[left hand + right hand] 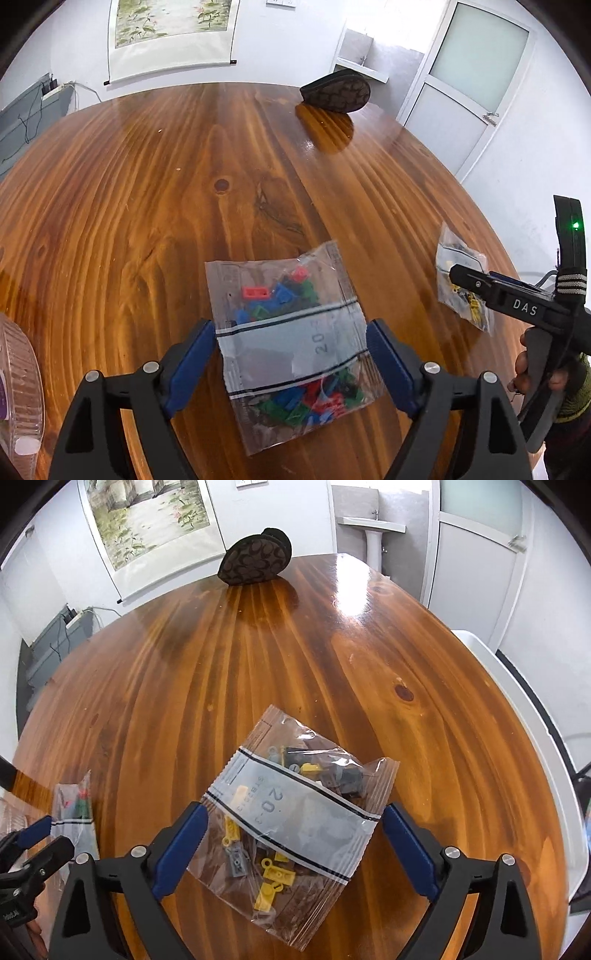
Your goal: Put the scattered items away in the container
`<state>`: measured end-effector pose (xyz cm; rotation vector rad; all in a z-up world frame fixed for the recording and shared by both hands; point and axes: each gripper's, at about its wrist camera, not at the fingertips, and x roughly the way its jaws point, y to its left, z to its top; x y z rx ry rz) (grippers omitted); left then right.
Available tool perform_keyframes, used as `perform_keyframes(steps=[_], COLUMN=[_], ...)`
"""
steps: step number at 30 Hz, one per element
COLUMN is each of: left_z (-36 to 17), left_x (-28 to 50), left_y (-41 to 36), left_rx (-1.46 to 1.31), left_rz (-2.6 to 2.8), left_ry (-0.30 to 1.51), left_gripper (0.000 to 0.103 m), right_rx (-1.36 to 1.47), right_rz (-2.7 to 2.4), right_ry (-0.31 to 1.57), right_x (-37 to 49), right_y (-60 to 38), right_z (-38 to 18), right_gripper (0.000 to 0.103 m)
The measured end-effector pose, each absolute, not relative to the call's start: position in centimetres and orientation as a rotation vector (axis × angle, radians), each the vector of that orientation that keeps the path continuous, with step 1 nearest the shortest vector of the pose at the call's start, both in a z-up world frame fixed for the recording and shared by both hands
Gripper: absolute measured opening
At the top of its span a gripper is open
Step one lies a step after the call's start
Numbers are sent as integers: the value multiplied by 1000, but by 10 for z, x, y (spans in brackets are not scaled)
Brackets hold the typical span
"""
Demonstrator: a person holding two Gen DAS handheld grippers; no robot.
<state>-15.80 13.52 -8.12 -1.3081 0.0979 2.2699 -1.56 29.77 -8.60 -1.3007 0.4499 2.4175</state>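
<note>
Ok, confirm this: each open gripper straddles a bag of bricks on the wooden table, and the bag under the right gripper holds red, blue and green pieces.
Wrong colours. The right wrist view shows the bag of yellow and grey bricks under the open right gripper. The bag of red, blue and green bricks lies under the open left gripper. Both rest on the wooden table.

right hand-held gripper (291, 843): open | straddles bag of yellow-grey bricks (295, 823) | table (424, 709)

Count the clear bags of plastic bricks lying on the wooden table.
2. The bag of red, blue and green bricks lies between the left gripper fingers; the bag of yellow and grey bricks between the right gripper fingers.
</note>
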Motion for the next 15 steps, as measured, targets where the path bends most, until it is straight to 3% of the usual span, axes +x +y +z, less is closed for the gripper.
perform_keyframes(steps=[6, 10, 13, 15], left_z=[-86, -91, -91, -91], left_x=[-158, -156, -151, -150], left_y=[142, 143, 144, 145], left_rx=[-1336, -1350, -1335, -1328], left_rz=[2293, 2317, 2321, 2323], left_ry=[161, 216, 243, 250], left_gripper=[84, 76, 68, 65], right_rx=[-1334, -1335, -1326, -1318], right_rz=[2382, 2392, 2410, 2423], right_ry=[382, 338, 307, 301], right_x=[-24, -26, -27, -26], right_y=[294, 292, 290, 290], right_z=[-93, -95, -95, -93], right_gripper=[96, 94, 81, 67])
